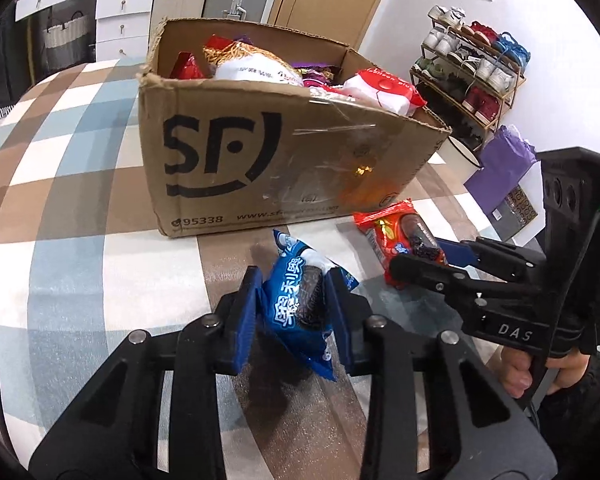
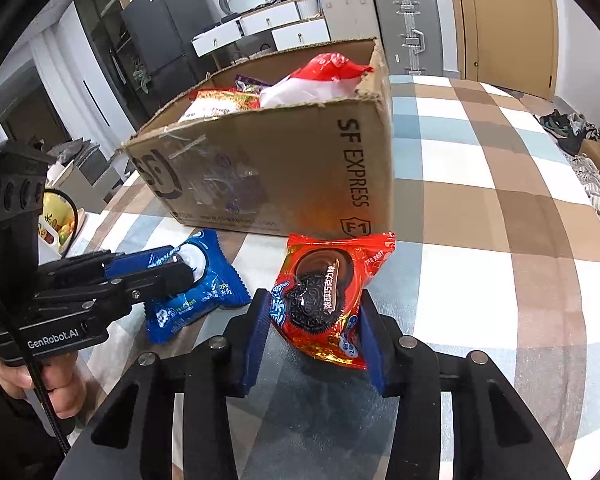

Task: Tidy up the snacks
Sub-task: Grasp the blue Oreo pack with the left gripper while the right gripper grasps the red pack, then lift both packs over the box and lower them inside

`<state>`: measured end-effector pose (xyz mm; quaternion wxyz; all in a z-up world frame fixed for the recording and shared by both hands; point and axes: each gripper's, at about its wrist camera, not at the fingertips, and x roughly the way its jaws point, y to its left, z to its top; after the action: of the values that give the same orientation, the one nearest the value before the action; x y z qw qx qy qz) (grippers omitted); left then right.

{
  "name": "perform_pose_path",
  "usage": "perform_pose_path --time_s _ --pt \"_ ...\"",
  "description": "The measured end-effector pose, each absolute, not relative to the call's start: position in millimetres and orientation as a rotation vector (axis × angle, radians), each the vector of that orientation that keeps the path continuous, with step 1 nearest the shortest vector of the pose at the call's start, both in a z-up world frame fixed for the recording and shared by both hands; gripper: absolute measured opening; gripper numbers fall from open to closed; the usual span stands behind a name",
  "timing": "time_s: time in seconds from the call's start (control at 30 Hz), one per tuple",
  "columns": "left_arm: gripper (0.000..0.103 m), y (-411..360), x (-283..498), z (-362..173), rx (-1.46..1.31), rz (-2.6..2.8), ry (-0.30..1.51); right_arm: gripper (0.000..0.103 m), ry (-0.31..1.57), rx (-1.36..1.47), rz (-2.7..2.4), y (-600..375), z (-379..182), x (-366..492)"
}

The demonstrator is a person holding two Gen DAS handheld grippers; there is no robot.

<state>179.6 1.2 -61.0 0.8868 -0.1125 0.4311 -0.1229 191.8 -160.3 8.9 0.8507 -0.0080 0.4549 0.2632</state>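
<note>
Item 1, left tongs (image 1: 294,300): lower centre of the left wrist view, blue pads pressed on both sides of a blue Oreo packet (image 1: 298,308), which stands on edge between them on the checked desk (image 1: 80,248). Item 2, cardboard box (image 1: 268,160): upper centre of the same view, printed with a black SF logo, open-topped and filled with assorted snack bags; it sits on the desk just behind both packets. Item 3, red Oreo packet (image 2: 324,296): centre of the right wrist view, just in front of the box corner. Item 4, right tongs (image 2: 314,320): lower centre of that view, pads closed against the two side edges of the red packet.
</note>
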Motion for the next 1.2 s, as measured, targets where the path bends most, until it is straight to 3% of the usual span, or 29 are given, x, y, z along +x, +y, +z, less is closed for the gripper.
perform_pose_path --time_s 0.1,0.23,0.3,0.43,1.2 --pt "0.035 1.9 178.3 -63.3 -0.230 -0.264 0.919 0.042 0.964 -0.017 0.543 -162.3 9.4 188.8" --pt "0.052 -6.7 177.0 -71.9 -0.183 -0.260 0.960 0.042 0.970 -0.015 0.535 -164.1 9.0 188.8" --pt "0.052 -10.5 175.0 -72.0 -0.134 -0.250 0.944 0.042 0.971 -0.015 0.532 -164.2 9.5 188.5" --pt "0.041 -14.3 174.1 -71.3 -0.108 -0.259 0.932 0.042 0.970 -0.017 0.529 -163.0 11.2 190.4" --pt "0.040 39.2 134.7 25.3 -0.187 -0.221 0.717 0.042 0.791 -0.013 0.592 -169.5 84.0 159.0"
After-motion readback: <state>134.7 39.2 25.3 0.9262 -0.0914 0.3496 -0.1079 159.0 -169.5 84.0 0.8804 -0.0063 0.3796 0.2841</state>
